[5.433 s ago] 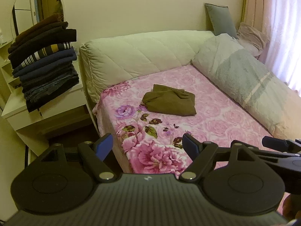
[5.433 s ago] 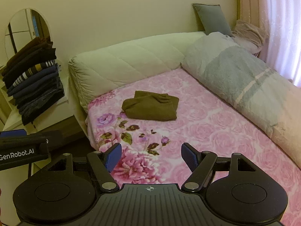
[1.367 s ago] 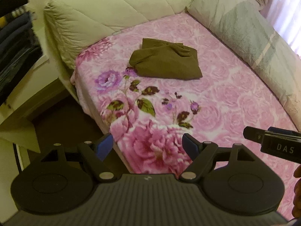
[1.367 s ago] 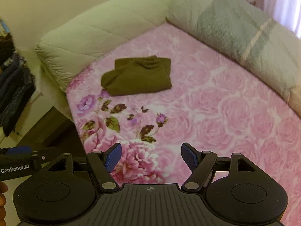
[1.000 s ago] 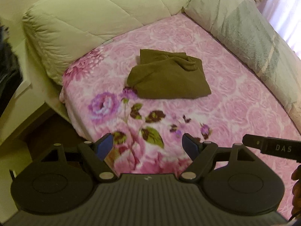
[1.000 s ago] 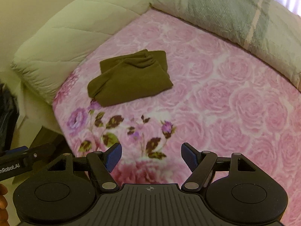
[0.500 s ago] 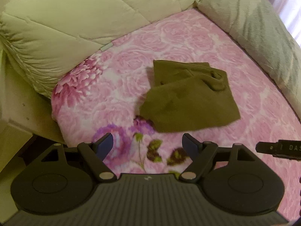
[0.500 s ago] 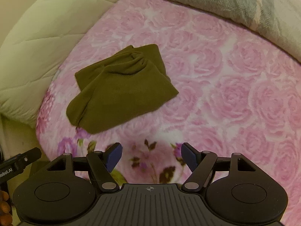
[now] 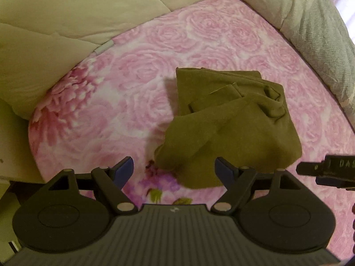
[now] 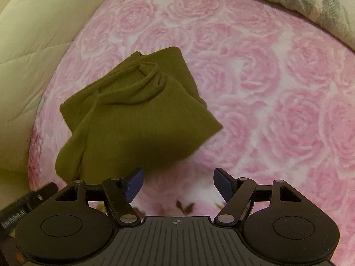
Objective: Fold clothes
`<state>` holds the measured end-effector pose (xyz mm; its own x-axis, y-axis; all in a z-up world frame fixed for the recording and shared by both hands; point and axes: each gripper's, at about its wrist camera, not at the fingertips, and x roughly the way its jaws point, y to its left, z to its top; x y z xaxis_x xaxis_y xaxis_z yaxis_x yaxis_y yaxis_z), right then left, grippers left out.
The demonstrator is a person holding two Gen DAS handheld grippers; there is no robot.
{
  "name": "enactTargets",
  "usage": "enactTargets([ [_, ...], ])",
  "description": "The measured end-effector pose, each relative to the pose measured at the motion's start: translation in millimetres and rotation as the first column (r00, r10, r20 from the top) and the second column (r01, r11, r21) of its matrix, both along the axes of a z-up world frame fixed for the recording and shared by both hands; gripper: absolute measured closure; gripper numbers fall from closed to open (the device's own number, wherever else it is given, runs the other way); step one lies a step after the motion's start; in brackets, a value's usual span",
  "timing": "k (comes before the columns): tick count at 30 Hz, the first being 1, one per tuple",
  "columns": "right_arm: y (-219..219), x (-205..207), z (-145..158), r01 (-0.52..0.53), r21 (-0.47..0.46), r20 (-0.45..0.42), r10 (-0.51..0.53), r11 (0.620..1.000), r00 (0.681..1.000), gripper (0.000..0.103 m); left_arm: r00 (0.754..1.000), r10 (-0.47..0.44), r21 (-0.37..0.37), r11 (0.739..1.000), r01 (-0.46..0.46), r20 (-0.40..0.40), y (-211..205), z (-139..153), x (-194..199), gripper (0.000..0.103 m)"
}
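Grippers, left and right, nearer olive garment than before, jaws released.

Pink rose bedsheet, cream quilted headboard, grey-green duvet.

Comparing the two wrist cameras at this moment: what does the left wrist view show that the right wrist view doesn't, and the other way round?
Only the left wrist view shows the white tag at the cream quilt's edge, and the right claw's black body entering from the right.

Only the right wrist view shows the left claw's labelled body at lower left, and the garment's gathered fold seen from the other side.

Both show the olive garment lying loosely folded on the pink rose sheet, the cream quilt, the grey blanket, and an open, empty claw: left claw, right claw.
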<state>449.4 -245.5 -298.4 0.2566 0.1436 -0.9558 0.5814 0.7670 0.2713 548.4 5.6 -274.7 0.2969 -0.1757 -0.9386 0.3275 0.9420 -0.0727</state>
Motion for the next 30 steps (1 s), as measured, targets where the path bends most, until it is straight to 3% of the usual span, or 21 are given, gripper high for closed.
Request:
enactTargets([
  [4, -17, 19, -12, 0.138, 0.075, 0.013, -0.139, 0.988, 0.990, 0.030, 1.000, -0.007, -0.001, 1.000, 0.007, 0.018, -3, -17, 15, 0.026],
  [10, -41, 45, -26, 0.337, 0.188, 0.023, -0.347, 0.923, 0.938, 0.030, 1.000, -0.006, -0.055, 0.998, 0.006, -0.007, 1, -34, 31, 0.032],
  [15, -37, 47, -30, 0.327, 0.187, 0.030, -0.338, 0.926, 0.941, 0.030, 0.998, 0.003, -0.133, 0.991, -0.010, -0.057, 8, -45, 37, 0.041],
  [19, -33, 43, -33, 0.295, 0.176, 0.033, -0.306, 0.939, 0.952, 0.030, 0.995, -0.012, -0.190, 0.982, -0.008, -0.100, 12, -51, 36, 0.070],
  [20, -32, 42, -34, 0.288, 0.173, 0.033, -0.297, 0.942, 0.954, 0.039, 0.994, -0.017, -0.198, 0.980, -0.005, -0.111, 12, -52, 36, 0.080],
  [21, -31, 42, -34, 0.280, 0.170, 0.034, -0.289, 0.945, 0.957, 0.077, 0.994, -0.026, -0.207, 0.978, 0.003, -0.110, 13, -51, 34, 0.086],
  [22, -29, 41, -35, 0.272, 0.167, 0.035, -0.281, 0.948, 0.959, 0.089, 0.994, -0.038, -0.218, 0.976, 0.015, -0.103, 14, -48, 32, 0.093],
  [23, -28, 40, -36, 0.264, 0.164, 0.035, -0.273, 0.950, 0.961, 0.091, 0.994, -0.050, -0.228, 0.973, 0.026, -0.096, 15, -45, 31, 0.095],
  [24, -27, 39, -36, 0.256, 0.162, 0.036, -0.265, 0.953, 0.964, 0.101, 0.994, -0.065, -0.240, 0.970, 0.042, -0.091, 16, -41, 27, 0.097],
  [27, -24, 26, -34, 0.236, 0.156, 0.042, -0.245, 0.959, 0.969, 0.101, 0.990, -0.122, -0.281, 0.955, 0.095, -0.077, 19, -23, 15, 0.100],
  [30, -25, -26, -18, 0.242, 0.161, 0.057, -0.253, 0.957, 0.966, 0.101, 0.976, -0.205, -0.315, 0.933, 0.173, -0.070, 18, -3, -5, 0.102],
])
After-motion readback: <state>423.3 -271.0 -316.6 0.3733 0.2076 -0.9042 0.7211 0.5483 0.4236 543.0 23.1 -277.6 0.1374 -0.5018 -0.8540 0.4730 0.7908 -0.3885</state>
